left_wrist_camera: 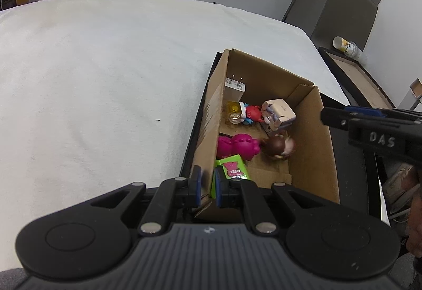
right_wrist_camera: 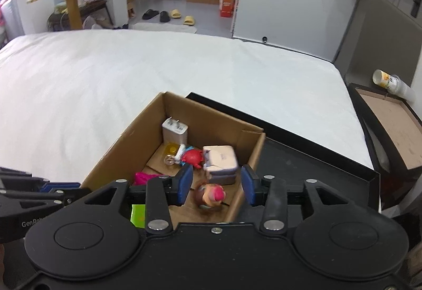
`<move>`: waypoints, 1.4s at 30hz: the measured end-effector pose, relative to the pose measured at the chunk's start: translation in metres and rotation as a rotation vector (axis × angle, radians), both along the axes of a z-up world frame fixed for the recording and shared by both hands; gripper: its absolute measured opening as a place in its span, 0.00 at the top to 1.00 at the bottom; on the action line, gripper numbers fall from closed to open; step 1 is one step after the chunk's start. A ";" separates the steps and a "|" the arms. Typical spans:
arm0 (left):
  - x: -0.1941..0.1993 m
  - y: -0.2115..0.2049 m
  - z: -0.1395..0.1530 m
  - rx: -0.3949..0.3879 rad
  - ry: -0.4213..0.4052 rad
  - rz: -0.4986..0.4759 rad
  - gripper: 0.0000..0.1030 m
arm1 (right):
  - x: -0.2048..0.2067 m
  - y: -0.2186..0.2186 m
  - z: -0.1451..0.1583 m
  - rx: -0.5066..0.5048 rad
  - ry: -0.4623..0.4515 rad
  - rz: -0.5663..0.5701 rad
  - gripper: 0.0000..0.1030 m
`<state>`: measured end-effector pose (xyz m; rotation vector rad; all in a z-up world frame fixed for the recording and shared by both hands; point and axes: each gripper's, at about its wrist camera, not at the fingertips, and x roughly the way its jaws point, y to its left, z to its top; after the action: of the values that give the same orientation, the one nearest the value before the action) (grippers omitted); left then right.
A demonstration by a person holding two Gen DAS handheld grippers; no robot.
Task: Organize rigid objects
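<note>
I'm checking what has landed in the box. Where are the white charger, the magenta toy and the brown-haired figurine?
white charger [right_wrist_camera: 174, 131], right wrist view, its front face.
magenta toy [left_wrist_camera: 237, 146], left wrist view, its body.
brown-haired figurine [left_wrist_camera: 275, 146], left wrist view, its head.

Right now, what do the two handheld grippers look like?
Both are black plastic with twin round discs, silver pivot pins and blue pads on the jaws. The left gripper has a ribbed grey body; the right gripper carries white "DAS" lettering, and the left shows "GenRob" lettering.
</note>
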<state>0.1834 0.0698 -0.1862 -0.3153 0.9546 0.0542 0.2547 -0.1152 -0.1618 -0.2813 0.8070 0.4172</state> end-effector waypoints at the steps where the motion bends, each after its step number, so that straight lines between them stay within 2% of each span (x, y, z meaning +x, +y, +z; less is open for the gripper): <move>1: 0.000 -0.001 0.000 0.006 0.000 0.000 0.91 | 0.000 -0.003 0.001 0.009 0.000 -0.011 0.60; 10: 0.000 -0.001 0.001 0.004 0.008 0.008 0.91 | -0.007 -0.030 0.010 0.055 -0.009 -0.074 0.59; 14: 0.003 -0.004 0.003 0.019 0.019 0.003 0.91 | -0.010 -0.040 0.010 0.096 0.021 -0.091 0.57; 18: 0.003 -0.009 0.010 0.042 0.018 -0.016 0.91 | -0.013 -0.050 0.013 0.143 0.047 -0.103 0.49; 24: 0.004 -0.013 0.023 0.025 0.031 -0.006 0.90 | -0.017 -0.065 0.018 0.202 0.060 -0.117 0.45; 27: 0.001 -0.023 0.034 0.070 0.020 -0.012 0.88 | -0.020 -0.075 0.021 0.228 0.061 -0.129 0.38; 34: -0.005 -0.033 0.057 0.080 0.040 -0.015 0.84 | -0.028 -0.092 0.027 0.277 0.069 -0.149 0.24; 39: -0.015 -0.042 0.076 0.110 0.017 -0.013 0.57 | -0.036 -0.105 0.034 0.322 0.075 -0.172 0.13; 42: -0.021 -0.047 0.088 0.115 -0.003 -0.016 0.44 | -0.041 -0.112 0.038 0.343 0.082 -0.182 0.09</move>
<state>0.1629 0.0225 -0.0980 -0.2018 0.9473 0.0939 0.2133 -0.2273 -0.1235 0.1290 0.8185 0.3898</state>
